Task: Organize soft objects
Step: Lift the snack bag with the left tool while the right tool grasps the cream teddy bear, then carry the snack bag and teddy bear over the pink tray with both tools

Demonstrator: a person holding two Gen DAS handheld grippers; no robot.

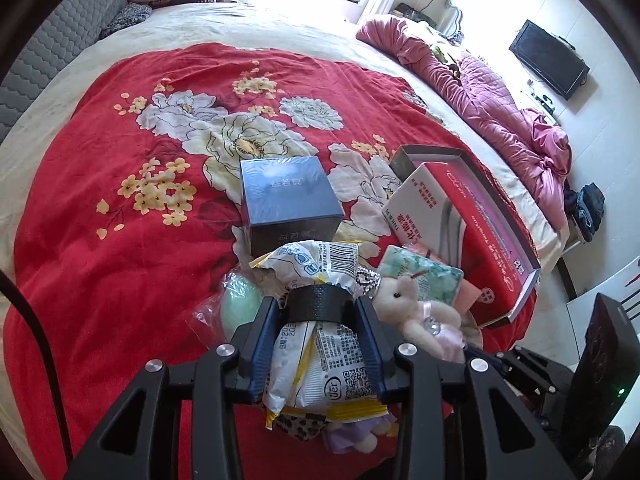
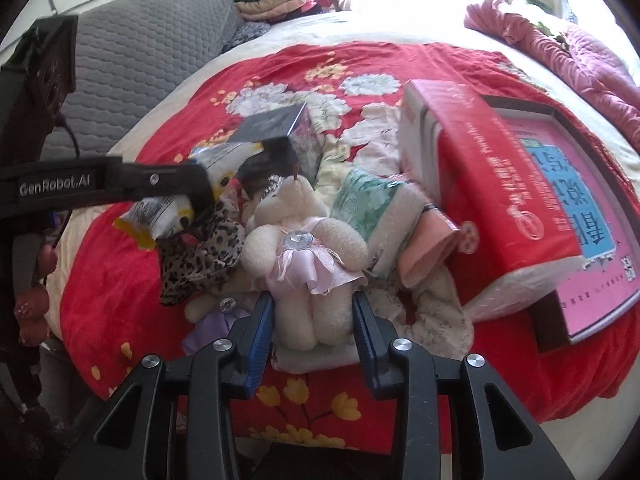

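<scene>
the left tool pinches a snack packet lifted just beside the blue box. the right tool grips the teddy bear by its legs, near that box; the slick packet may slip, or the bear drag neighbouring cloth.

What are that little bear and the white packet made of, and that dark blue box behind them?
The little bear looks like cream plush, fuzzy and matt, with a shiny satin-like pink skirt. The white packet, pinched between the left gripper's fingers, seems thin printed plastic film: it crinkles and glints. The dark blue box is probably cardboard under a glossy wrap, judging by its sharp edges and reflections.
</scene>
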